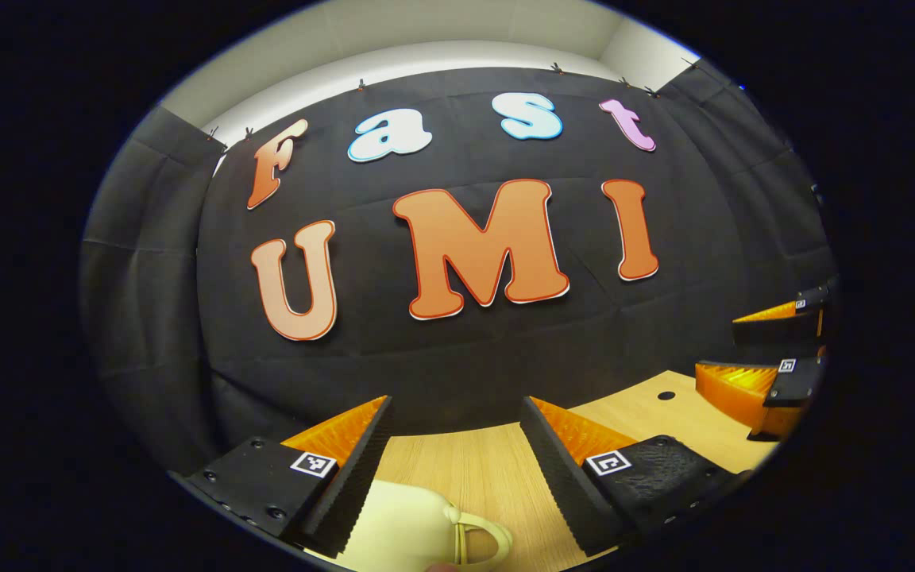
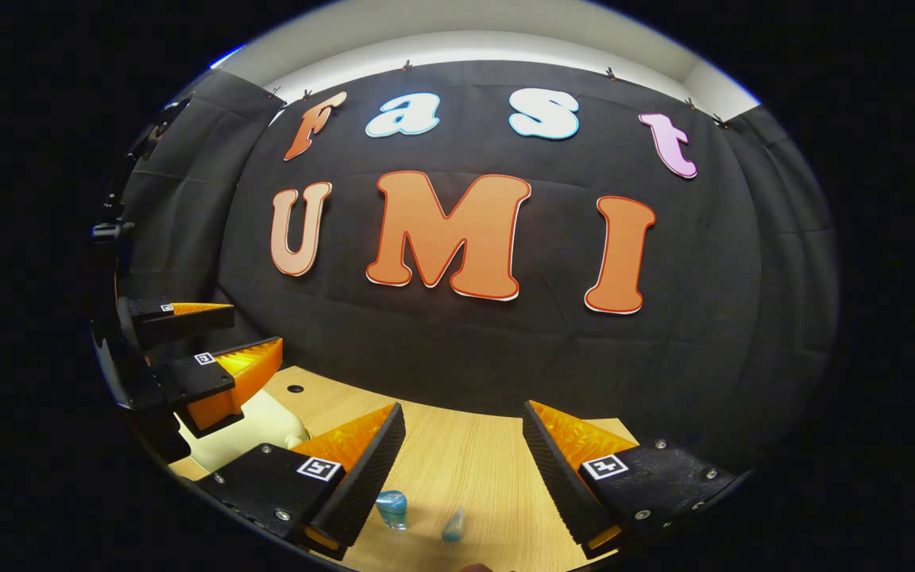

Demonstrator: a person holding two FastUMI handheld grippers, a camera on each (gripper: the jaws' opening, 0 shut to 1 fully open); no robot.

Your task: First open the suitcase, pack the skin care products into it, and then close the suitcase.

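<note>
A cream suitcase (image 1: 406, 528) with a loop handle (image 1: 477, 540) lies on the wooden table, low in the left gripper view, just below my left gripper (image 1: 457, 421), which stands open above it. My right gripper (image 2: 461, 425) is open too, held over the table. Two small blue skin care items sit below it: a bottle (image 2: 392, 508) and a smaller piece (image 2: 453, 526). The left gripper (image 2: 219, 342) appears at the left of the right gripper view, above the cream suitcase (image 2: 255, 429). The right gripper (image 1: 775, 349) shows at the right edge of the left gripper view.
The light wooden table (image 1: 473, 469) runs back to the black cloth wall. A small dark hole (image 1: 666, 395) marks the tabletop at the right; the same hole (image 2: 295, 388) shows beside the suitcase in the right gripper view.
</note>
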